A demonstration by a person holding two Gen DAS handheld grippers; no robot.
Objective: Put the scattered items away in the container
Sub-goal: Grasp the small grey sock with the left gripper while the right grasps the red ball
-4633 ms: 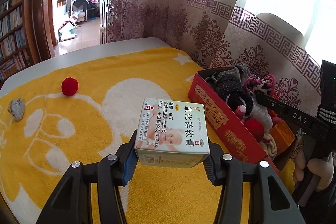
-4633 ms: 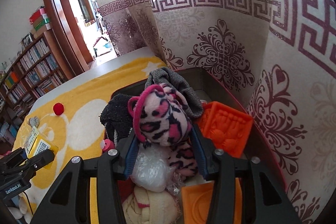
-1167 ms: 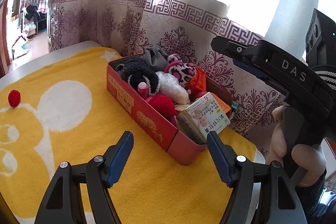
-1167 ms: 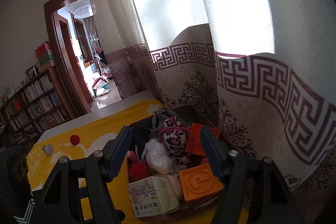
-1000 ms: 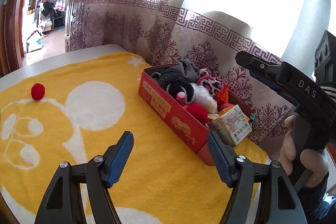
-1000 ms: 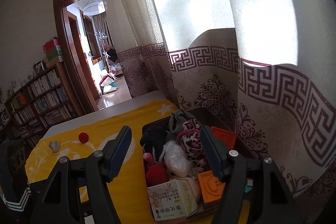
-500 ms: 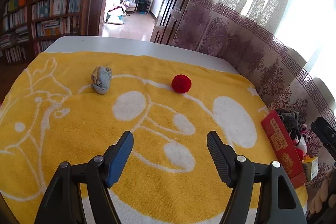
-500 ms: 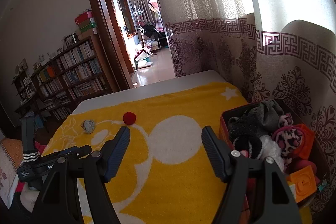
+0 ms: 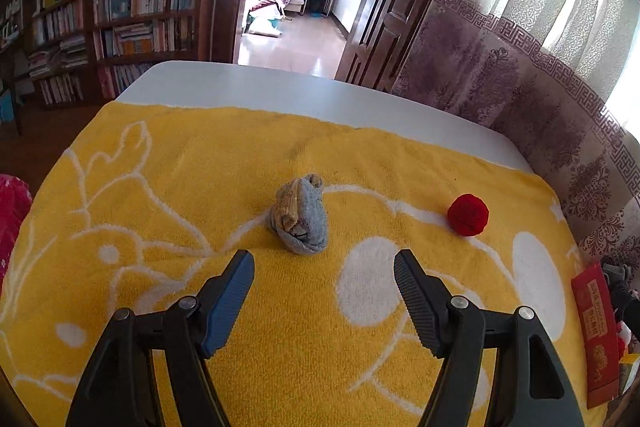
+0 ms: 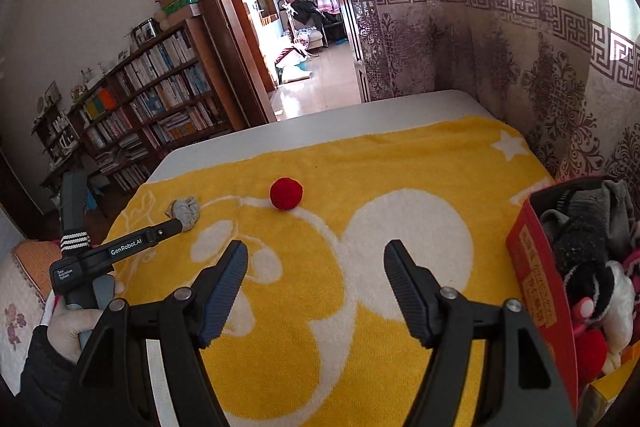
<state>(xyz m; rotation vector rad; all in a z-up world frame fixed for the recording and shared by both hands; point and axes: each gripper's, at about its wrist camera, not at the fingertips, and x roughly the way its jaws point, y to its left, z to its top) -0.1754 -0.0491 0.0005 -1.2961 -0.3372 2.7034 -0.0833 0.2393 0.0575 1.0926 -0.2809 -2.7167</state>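
The left gripper [image 9: 324,267] hangs with jaws apart and nothing between them, and a balled-up grey and tan sock [image 9: 299,214] lies on the yellow and white towel [image 9: 200,163] just ahead of its fingertips. The right gripper [image 10: 316,259], likewise spread and empty, points toward a round red pompom [image 10: 286,193] lying farther ahead. The red cardboard box [image 10: 536,279], packed with soft toys, sits to its right.

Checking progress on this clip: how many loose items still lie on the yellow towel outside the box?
2: a grey sock mid-towel, and a red ball to its right. None seem hidden.
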